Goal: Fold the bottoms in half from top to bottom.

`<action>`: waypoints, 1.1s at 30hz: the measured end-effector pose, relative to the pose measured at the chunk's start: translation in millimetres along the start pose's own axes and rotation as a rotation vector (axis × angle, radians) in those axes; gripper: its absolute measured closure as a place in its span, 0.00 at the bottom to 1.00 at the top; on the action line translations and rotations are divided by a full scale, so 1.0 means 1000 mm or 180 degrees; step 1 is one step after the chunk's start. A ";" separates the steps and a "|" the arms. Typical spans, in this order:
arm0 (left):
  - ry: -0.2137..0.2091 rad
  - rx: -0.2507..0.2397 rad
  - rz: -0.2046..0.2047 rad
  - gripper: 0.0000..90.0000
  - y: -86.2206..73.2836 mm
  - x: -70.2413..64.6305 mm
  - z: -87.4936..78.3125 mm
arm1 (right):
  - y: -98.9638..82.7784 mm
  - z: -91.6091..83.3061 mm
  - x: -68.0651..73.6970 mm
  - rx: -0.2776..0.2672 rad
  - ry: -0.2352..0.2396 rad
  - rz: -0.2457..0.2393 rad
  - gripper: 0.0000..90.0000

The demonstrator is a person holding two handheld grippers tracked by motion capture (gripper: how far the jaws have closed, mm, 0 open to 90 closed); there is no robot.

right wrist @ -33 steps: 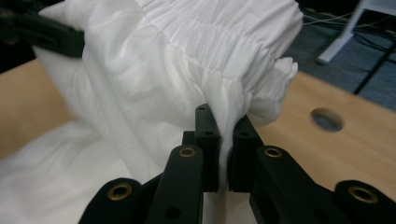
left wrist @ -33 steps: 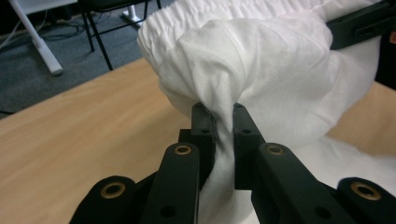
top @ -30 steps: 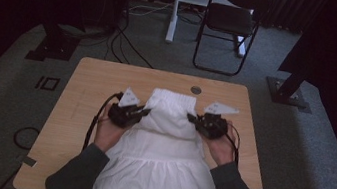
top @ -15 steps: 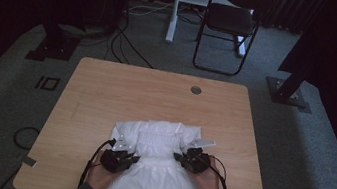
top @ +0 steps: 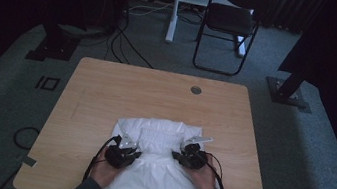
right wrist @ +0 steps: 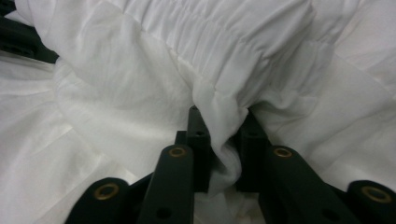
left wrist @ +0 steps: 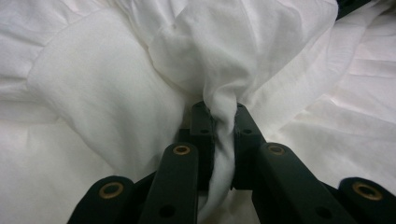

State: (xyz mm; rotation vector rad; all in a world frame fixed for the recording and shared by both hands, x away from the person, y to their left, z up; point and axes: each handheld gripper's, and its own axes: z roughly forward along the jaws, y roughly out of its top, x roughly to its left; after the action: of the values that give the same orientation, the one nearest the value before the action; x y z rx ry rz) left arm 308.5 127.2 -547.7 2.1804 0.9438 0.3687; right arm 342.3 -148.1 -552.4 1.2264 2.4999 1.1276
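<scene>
White garment (top: 154, 173) lies on near half of the wooden tabletop (top: 105, 95), its lower part running off the near edge between the person's forearms. Left gripper (top: 123, 154) jaws pinch a twisted bunch of the fabric (left wrist: 223, 126). Right gripper (top: 191, 156) jaws clamp a gathered fold near the ruched band (right wrist: 219, 135). Black chair (top: 230, 25) stands beyond the table.
</scene>
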 end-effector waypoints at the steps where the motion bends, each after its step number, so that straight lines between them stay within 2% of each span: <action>1: 0.0013 0.0011 0.0010 0.93 0.003 0.002 0.002 | 0.001 0.001 -0.001 0.0003 -0.0012 0.0022 0.89; 5: 0.0041 0.0049 0.0015 0.93 0.014 0.013 0.011 | 0.010 0.005 -0.006 0.0017 -0.0119 -0.0006 0.90; 11: 0.0101 0.0128 0.0066 0.93 0.037 0.033 0.028 | 0.034 0.018 -0.023 0.0094 -0.0284 -0.0072 0.90; 12: 0.0101 0.0128 0.0066 0.93 0.037 0.033 0.028 | 0.034 0.018 -0.023 0.0094 -0.0284 -0.0072 0.90; 13: 0.0116 0.0150 0.0050 0.93 0.045 0.040 0.034 | 0.039 0.020 -0.026 0.0117 -0.0321 -0.0085 0.90; 15: 0.0161 0.0173 0.0083 0.93 0.053 0.046 0.040 | 0.050 0.026 -0.033 0.0149 -0.0402 -0.0101 0.90; 20: 0.0297 0.0225 0.0152 0.92 0.071 0.062 0.055 | 0.077 0.042 -0.051 0.0198 -0.0566 -0.0026 0.91; 26: 0.0459 0.0361 0.0114 0.92 0.092 0.079 0.069 | 0.100 0.057 -0.063 0.0215 -0.0660 0.0046 0.94; 29: 0.0444 0.0389 0.0062 0.92 0.098 0.085 0.067 | 0.108 0.054 -0.068 0.0130 -0.0641 0.0157 0.94; 31: 0.0403 0.0277 0.0010 0.92 0.104 0.089 0.055 | 0.113 0.043 -0.067 0.0009 -0.0608 0.0195 0.94; 33: 0.0320 0.0038 -0.0013 0.93 0.111 0.091 0.038 | 0.119 0.025 -0.065 -0.0169 -0.0596 0.0175 0.93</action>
State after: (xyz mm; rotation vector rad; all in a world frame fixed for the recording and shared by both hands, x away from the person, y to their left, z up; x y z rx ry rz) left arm 447.8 121.6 -496.7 2.1875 1.0073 0.4754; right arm 469.8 -135.1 -502.3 1.3276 2.2982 1.0317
